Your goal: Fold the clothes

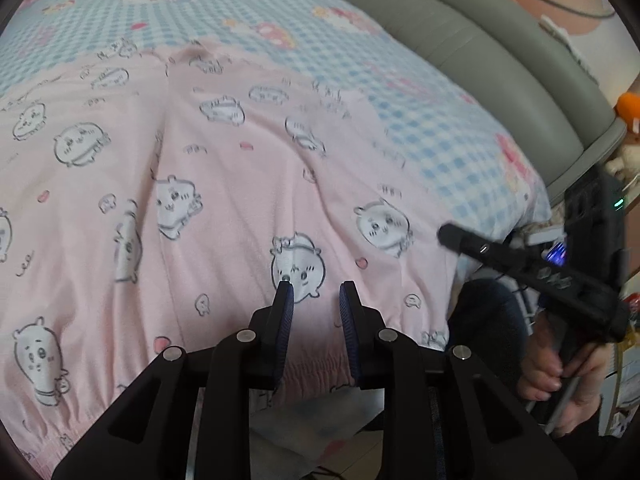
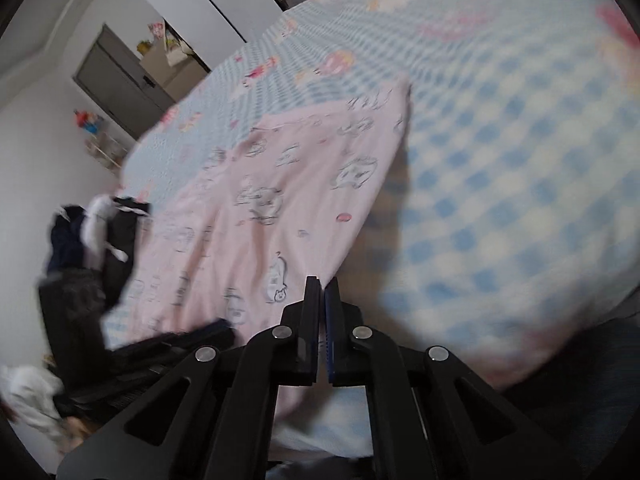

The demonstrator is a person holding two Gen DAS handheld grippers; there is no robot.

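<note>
Lying spread on the checked bed (image 1: 460, 136), the pink printed garment (image 1: 224, 184) has its elastic waistband nearest; the left claw (image 1: 316, 292) hovers wide above it, the right claw (image 2: 322, 284) looks pinched on its edge; I'd carry that edge across evenly, keeping cloth taut

Bed (image 1: 460, 144), blue-check cartoon sheet; pink cartoon-print garment (image 1: 200, 200) spread flat from centre to 7 o'clock.

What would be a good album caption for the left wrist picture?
Open left gripper poised over pink cartoon-print pyjamas spread on a blue checked bedsheet.
</note>
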